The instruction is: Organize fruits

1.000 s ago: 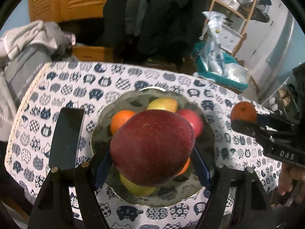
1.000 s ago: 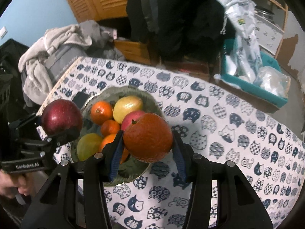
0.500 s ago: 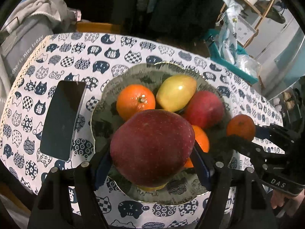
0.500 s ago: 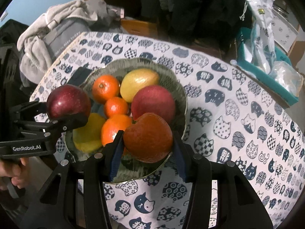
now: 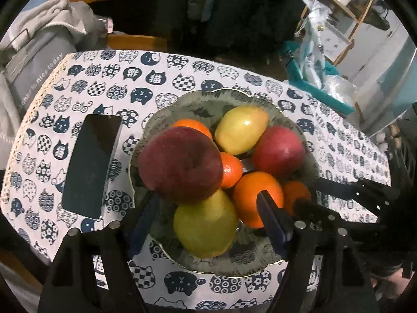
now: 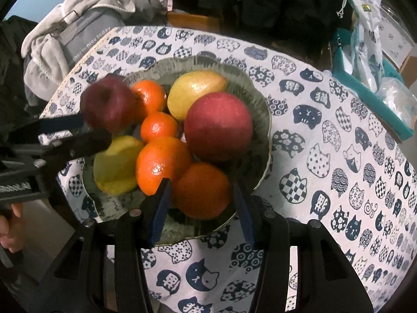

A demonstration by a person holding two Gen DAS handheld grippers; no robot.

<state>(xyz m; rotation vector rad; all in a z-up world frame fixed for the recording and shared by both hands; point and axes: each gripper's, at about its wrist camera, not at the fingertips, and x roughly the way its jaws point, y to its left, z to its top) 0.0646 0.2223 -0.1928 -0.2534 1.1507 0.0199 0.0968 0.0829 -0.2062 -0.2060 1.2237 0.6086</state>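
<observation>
Resting beyond the spread left claw [image 5: 208,216], dark apple [image 5: 179,164], bowl [image 5: 166,120]

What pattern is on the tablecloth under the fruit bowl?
White tablecloth printed with navy cat heads in floral, checked and wave fills; clearest in the right wrist view.

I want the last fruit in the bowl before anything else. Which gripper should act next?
Right. The right gripper holds a dark orange low inside the bowl, so opening should set it down. The left gripper stands open, its dark red apple lying on the pile.
</observation>
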